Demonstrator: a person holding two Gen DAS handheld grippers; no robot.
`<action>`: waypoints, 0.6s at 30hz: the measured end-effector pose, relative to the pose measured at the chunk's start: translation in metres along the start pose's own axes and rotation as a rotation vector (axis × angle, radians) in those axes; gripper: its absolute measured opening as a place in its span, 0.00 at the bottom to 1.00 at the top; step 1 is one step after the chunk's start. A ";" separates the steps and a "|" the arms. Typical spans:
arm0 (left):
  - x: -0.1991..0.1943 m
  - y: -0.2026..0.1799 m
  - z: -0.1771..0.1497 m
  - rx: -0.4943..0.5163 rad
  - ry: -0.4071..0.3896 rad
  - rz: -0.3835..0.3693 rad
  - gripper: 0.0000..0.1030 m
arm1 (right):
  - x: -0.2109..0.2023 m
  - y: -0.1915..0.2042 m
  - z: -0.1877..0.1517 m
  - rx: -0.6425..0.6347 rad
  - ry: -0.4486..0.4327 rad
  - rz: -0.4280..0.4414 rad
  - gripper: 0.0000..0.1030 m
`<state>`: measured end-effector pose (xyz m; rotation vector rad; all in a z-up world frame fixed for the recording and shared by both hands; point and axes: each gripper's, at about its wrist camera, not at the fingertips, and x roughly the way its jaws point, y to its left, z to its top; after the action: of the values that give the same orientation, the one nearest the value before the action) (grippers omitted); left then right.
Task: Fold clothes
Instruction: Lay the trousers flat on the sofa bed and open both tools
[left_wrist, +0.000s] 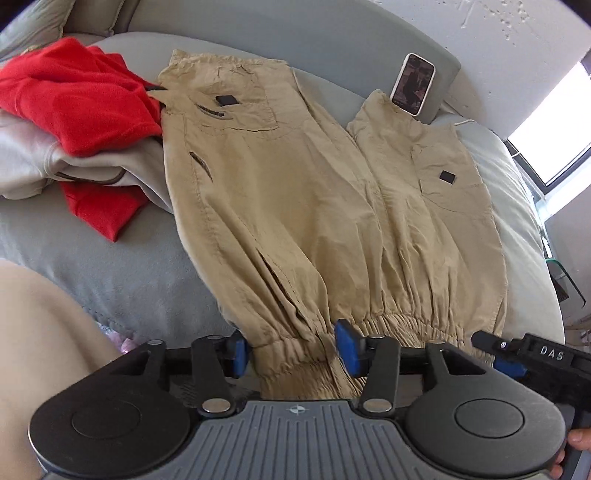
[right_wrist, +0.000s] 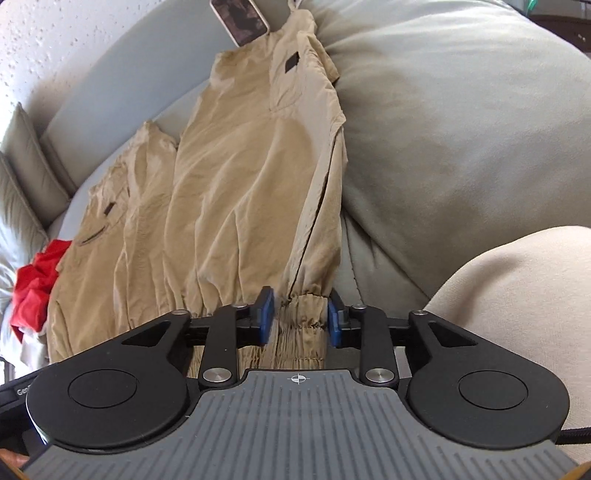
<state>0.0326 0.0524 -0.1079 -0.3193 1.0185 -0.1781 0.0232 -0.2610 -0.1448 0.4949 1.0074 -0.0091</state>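
Observation:
Khaki trousers (left_wrist: 295, 206) lie spread flat on a grey sofa cushion (left_wrist: 122, 266), legs stretching away and the elastic waistband (left_wrist: 295, 354) nearest me. My left gripper (left_wrist: 293, 352) is open, its blue pads (left_wrist: 347, 349) standing apart on either side of the waistband's left part. In the right wrist view the trousers (right_wrist: 236, 184) run up and away. My right gripper (right_wrist: 300, 318) is open too, with the waistband's right end (right_wrist: 301, 321) lying loose between its pads. Each leg carries a pocket with a black patch (left_wrist: 447, 177).
A phone (left_wrist: 413, 83) leans on the sofa back by the right leg's cuff; it also shows as the phone (right_wrist: 240, 18). A red garment (left_wrist: 74, 92) and a grey one (left_wrist: 37, 162) are piled at the left. A person's knee (right_wrist: 517, 291) is at the right.

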 end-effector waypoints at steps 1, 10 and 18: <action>-0.007 -0.002 -0.002 0.018 -0.011 0.006 0.56 | -0.009 0.000 0.001 -0.010 -0.006 0.001 0.46; -0.040 -0.031 -0.014 0.210 -0.257 0.058 0.69 | -0.064 0.015 0.003 -0.094 -0.192 0.030 0.48; 0.029 -0.037 -0.007 0.272 -0.178 0.239 0.13 | -0.008 0.046 -0.005 -0.315 -0.150 -0.030 0.13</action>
<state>0.0418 0.0080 -0.1222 0.0347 0.8357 -0.0686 0.0257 -0.2200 -0.1225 0.1880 0.8492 0.0834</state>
